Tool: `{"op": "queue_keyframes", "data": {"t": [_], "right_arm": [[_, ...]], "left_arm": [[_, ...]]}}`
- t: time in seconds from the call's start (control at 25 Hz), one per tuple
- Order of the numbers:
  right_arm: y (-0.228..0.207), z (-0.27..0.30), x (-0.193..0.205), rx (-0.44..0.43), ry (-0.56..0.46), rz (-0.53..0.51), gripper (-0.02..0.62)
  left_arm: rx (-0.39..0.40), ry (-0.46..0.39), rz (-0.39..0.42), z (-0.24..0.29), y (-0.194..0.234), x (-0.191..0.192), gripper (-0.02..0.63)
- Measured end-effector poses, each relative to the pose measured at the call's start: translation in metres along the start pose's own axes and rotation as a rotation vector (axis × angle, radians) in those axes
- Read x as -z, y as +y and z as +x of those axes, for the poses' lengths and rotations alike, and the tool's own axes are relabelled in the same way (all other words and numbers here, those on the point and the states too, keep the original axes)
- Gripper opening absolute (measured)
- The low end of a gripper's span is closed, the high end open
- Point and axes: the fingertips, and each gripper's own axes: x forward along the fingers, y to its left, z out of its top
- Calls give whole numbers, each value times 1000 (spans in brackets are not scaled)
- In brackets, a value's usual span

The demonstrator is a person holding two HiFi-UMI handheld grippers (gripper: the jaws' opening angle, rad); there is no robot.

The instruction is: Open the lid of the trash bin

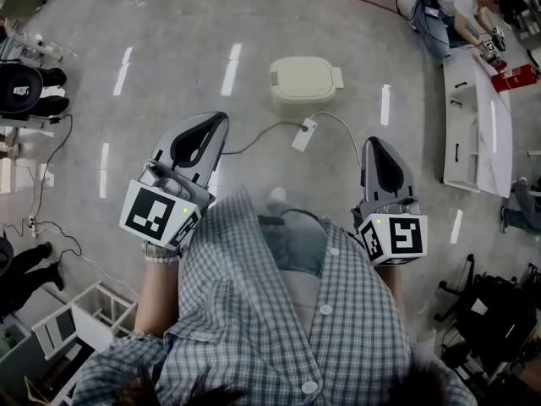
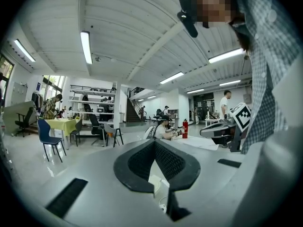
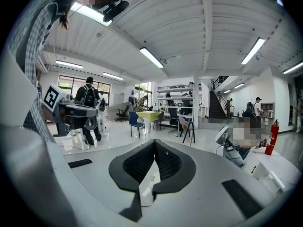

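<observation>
Looking down through the head view, I'm seeing the trash bin (image 1: 303, 79) sitting on the floor (image 1: 169, 32) out ahead. It's cream coloured, with its lid lying flat and closed on top. The left tongs (image 1: 220, 122) and the right tongs (image 1: 373, 143) are both hovering in front of the person's plaid shirt (image 1: 254, 311). They're well apart from the bin, one off to each side of it, tips pointing forward.

In the left gripper view the two jaws are meeting at the tips with nothing pinched between them. The right gripper view is showing the same thing: pressed together and empty. Both of those cameras are staring out across the room instead of down at the floor.

A thin cable (image 1: 262, 134) with a small white box (image 1: 304, 134) on it is lying on the floor between the bin and the person. It's near the bin, and I can't tell whether it's touching it.
</observation>
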Motion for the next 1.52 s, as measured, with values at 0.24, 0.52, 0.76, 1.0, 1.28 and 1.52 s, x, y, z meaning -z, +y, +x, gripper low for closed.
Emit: {"op": "queue_keyframes", "data": {"t": [0.24, 0.52, 0.76, 1.0, 1.28, 1.52], "right_arm": [[-3, 4, 5, -5, 16, 9, 20], [-14, 19, 6, 13, 30, 15, 20], [-20, 38, 10, 1, 67, -16, 20], [-26, 71, 14, -6, 106, -10, 20], [-31, 120, 8, -11, 122, 4, 18], [-39, 156, 9, -2, 137, -5, 19]], "left_arm": [[-7, 19, -13, 6, 1, 6, 5], [16, 25, -18, 28, 13, 5, 5], [52, 45, -23, 58, 27, 10, 5], [80, 82, -34, 89, 49, 19, 5], [104, 112, -47, 125, 85, 26, 5], [136, 138, -55, 154, 112, 37, 5]]}}
